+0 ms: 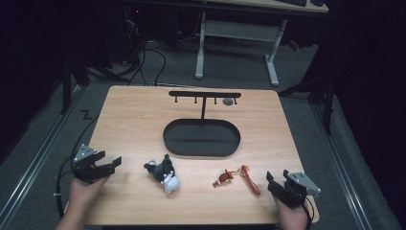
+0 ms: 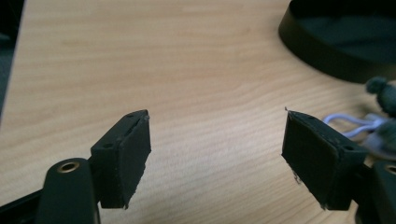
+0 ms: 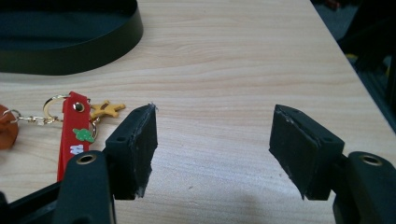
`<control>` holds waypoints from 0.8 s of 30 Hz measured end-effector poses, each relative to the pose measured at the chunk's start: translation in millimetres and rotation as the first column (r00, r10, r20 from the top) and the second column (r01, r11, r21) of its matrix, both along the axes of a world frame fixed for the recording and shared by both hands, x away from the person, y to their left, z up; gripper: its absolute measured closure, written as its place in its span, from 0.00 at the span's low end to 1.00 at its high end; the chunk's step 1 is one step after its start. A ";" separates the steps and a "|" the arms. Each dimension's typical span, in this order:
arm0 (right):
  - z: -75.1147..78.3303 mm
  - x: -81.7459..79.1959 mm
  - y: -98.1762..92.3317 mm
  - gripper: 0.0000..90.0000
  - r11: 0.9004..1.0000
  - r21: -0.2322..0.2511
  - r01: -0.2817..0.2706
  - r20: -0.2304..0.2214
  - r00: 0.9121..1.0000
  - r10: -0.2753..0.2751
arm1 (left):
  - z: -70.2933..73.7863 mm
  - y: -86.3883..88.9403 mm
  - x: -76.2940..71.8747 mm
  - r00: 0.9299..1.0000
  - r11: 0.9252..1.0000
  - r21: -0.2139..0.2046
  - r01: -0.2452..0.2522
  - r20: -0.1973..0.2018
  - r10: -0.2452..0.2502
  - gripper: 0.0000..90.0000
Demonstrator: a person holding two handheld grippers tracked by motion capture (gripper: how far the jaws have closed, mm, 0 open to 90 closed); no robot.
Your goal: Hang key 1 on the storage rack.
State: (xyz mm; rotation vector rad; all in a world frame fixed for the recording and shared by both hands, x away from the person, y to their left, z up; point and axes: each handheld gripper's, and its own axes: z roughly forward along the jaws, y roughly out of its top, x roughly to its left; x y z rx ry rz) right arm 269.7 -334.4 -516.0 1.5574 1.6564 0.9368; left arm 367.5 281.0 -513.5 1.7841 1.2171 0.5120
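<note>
We held the left gripper (image 1: 111, 163) and right gripper (image 1: 271, 181) with jaws apart, empty. The plush toy (image 1: 163, 173) lay between them; the red keychain (image 1: 238, 178), near right, was partly cut off in the right gripper view.

Black-and-white plush toy (image 1: 163, 174) lying on its side, red strap keychain (image 1: 239, 178) flat beside it (near table's front edge)

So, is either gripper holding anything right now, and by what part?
Nothing is held: the left gripper and the right gripper both stand open over bare table.
</note>
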 end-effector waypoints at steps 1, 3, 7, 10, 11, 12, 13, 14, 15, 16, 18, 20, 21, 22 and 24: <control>1.3 0.2 0.9 0.36 1.000 -0.009 -0.011 0.014 1.000 0.011 | 0.6 0.0 -1.7 1.000 1.000 -0.003 0.003 0.011 -0.003 0.28; 1.8 0.7 1.4 0.36 1.000 -0.006 -0.015 0.015 1.000 0.015 | 0.5 -0.9 -3.4 1.000 1.000 0.002 0.016 0.013 -0.016 0.29; 1.0 3.3 2.1 0.38 0.999 0.011 -0.036 0.001 0.999 0.036 | -3.2 -4.9 -3.4 0.999 0.999 0.017 0.037 -0.012 -0.037 0.29; 1.4 3.6 2.8 0.38 0.999 0.012 -0.044 0.007 0.999 0.044 | -4.2 -7.5 -3.3 0.999 0.999 0.026 0.046 -0.017 -0.045 0.29; 1.5 3.9 2.7 0.38 0.999 0.004 -0.048 0.012 0.999 0.048 | -4.5 -8.0 -3.2 0.999 0.998 0.029 0.047 -0.018 -0.047 0.29; 1.4 4.1 2.8 0.38 0.999 0.001 -0.049 0.014 0.999 0.049 | -4.8 -8.5 -3.1 0.999 0.998 0.031 0.047 -0.018 -0.046 0.29; 1.0 4.1 3.0 0.38 0.999 0.002 -0.048 0.012 0.999 0.048 | -4.9 -8.6 -3.0 0.999 0.998 0.031 0.049 -0.019 -0.048 0.29; 0.5 4.3 3.3 0.38 0.999 0.005 -0.048 0.009 0.999 0.047 | -5.0 -8.7 -2.9 0.999 0.998 0.031 0.050 -0.020 -0.050 0.29; 0.0 4.5 3.5 0.38 0.999 0.004 -0.050 0.007 0.999 0.050 | -5.1 -8.8 -2.9 0.999 0.998 0.032 0.051 -0.021 -0.051 0.29; -0.5 4.6 3.7 0.39 0.999 0.002 -0.052 0.005 0.999 0.052 | -5.1 -8.9 -2.9 0.998 0.998 0.033 0.054 -0.023 -0.053 0.29; -0.9 4.6 4.1 0.40 0.998 0.002 -0.058 0.008 0.998 0.058 | -5.5 -9.4 -3.1 0.998 0.998 0.035 0.058 -0.024 -0.058 0.29; -0.5 4.5 5.1 0.40 0.998 -0.002 -0.064 0.008 0.998 0.064 | -5.8 -9.9 -3.1 0.998 0.997 0.036 0.062 -0.025 -0.061 0.29; -0.4 4.5 5.5 0.40 0.998 -0.004 -0.066 0.008 0.998 0.067 | -6.0 -10.1 -3.1 0.998 0.997 0.038 0.063 -0.025 -0.062 0.29; -0.1 4.3 6.4 0.41 0.997 -0.005 -0.072 0.009 0.997 0.072 | -6.3 -10.4 -3.0 0.998 0.997 0.039 0.063 -0.025 -0.062 0.29; 0.0 4.3 7.5 0.42 0.996 -0.014 -0.084 0.014 0.996 0.084 | -6.8 -10.8 -2.9 0.998 0.997 0.043 0.066 -0.025 -0.065 0.29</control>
